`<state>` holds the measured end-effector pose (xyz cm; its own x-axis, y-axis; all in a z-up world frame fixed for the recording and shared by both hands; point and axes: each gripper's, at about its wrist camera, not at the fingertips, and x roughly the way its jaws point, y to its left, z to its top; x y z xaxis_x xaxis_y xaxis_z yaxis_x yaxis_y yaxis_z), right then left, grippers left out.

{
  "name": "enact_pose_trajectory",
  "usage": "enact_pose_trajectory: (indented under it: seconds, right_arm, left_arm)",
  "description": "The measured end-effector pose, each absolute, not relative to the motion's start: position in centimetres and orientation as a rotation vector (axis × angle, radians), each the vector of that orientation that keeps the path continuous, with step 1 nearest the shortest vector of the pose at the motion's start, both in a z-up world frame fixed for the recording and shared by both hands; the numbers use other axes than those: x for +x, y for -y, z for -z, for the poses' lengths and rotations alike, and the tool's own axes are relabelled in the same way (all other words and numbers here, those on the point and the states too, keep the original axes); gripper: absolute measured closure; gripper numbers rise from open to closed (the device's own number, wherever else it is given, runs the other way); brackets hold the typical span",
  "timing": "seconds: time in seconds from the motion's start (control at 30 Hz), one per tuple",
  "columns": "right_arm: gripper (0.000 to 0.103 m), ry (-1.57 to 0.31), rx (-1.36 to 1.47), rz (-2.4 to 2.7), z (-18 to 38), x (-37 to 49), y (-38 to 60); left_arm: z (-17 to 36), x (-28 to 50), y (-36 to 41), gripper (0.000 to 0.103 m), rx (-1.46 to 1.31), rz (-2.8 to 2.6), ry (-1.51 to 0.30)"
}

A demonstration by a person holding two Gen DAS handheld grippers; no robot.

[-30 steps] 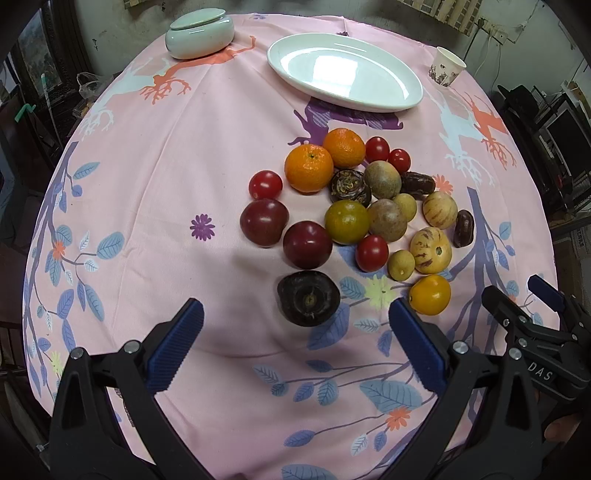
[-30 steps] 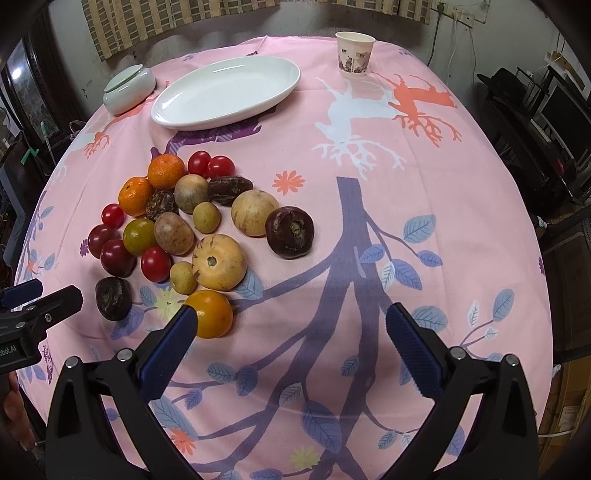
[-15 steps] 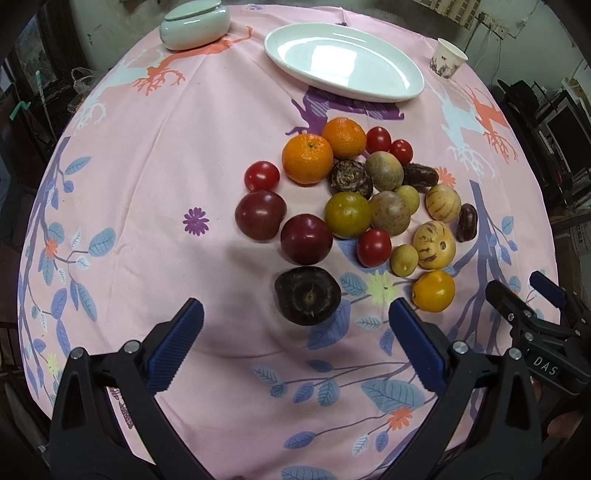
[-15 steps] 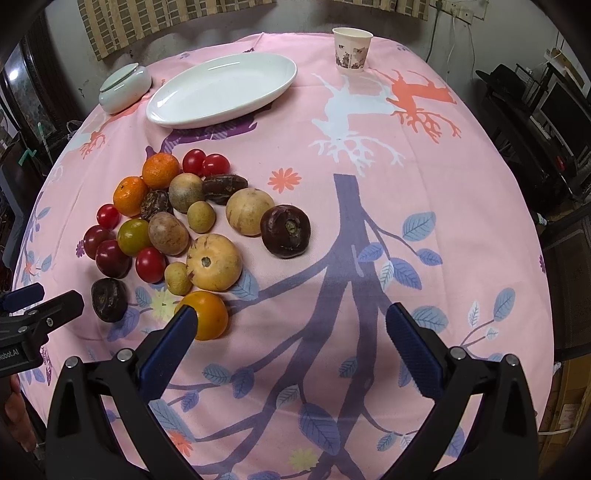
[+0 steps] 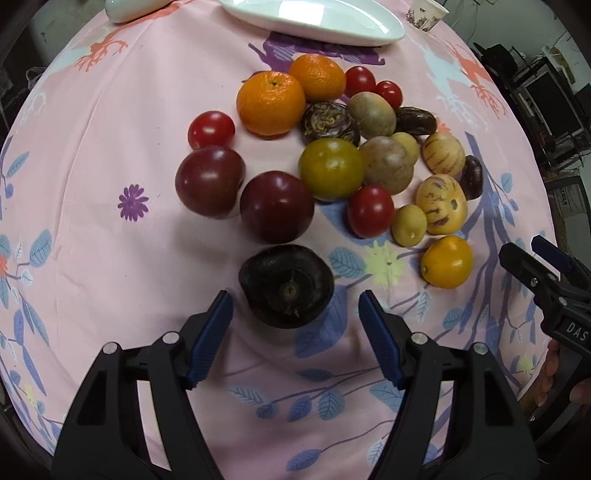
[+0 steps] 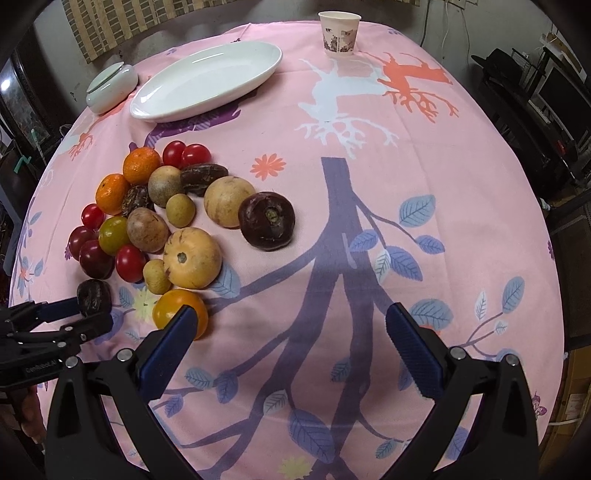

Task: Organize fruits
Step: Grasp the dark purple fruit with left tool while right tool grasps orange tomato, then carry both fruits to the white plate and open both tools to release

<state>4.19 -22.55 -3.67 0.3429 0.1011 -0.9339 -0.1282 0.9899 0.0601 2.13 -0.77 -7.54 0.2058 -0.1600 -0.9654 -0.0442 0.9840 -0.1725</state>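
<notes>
A heap of fruit lies on the pink cloth: oranges [image 5: 271,103], red tomatoes [image 5: 211,129], dark plums [image 5: 277,206], striped yellow melons [image 5: 441,210] and an orange tomato [image 5: 447,262]. The nearest piece is a blackish-purple round fruit [image 5: 286,286]. My left gripper [image 5: 293,299] points down at it with its jaws closing. The fruit sits between the blue pads [image 5: 212,332], which stand clear of its sides. In the right wrist view that same fruit [image 6: 94,297] shows between the left fingers. My right gripper [image 6: 291,332] hangs open over bare cloth, beside the orange tomato [image 6: 173,310].
A white oval plate [image 6: 207,86] lies at the far side, with a lidded pale-green jar [image 6: 110,86] to its left and a paper cup [image 6: 338,33] to its right. Another dark fruit [image 6: 266,220] sits right of the heap. Dark furniture rings the table.
The left gripper has come down toward the blackish-purple fruit and its jaws have narrowed around it. The right gripper has stayed almost still.
</notes>
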Motion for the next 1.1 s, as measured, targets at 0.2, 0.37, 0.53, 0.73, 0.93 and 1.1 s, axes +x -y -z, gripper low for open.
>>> enact_pose_trajectory:
  seconds: [0.2, 0.37, 0.53, 0.73, 0.93, 1.1]
  right_arm:
    - [0.001, -1.224, -0.036, -0.165, 4.0, 4.8, 22.2]
    - [0.001, -1.223, -0.049, -0.177, 3.9, 5.0, 22.1]
    - [0.001, -1.209, -0.097, -0.301, 3.8, 4.0, 20.3]
    - [0.001, -1.236, -0.160, -0.418, 4.7, 3.0, 17.6]
    - [0.025, -1.266, -0.213, -0.424, 6.2, 3.3, 16.2]
    - [0.062, -1.257, -0.244, -0.472, 6.6, 2.8, 15.0]
  left_arm:
    - [7.5, 2.5, 1.3, 0.054, -0.063, 0.048, -1.355]
    - [6.8, 2.6, 0.9, 0.054, -0.089, 0.073, -1.334]
    - [5.7, 2.0, 0.0, 0.054, -0.119, 0.071, -1.301]
    - [5.6, 1.5, -0.6, 0.054, -0.164, 0.086, -1.293]
    - [5.2, 1.0, -1.2, 0.054, -0.186, 0.086, -1.279]
    - [5.1, 0.5, -1.5, 0.054, -0.202, 0.081, -1.279]
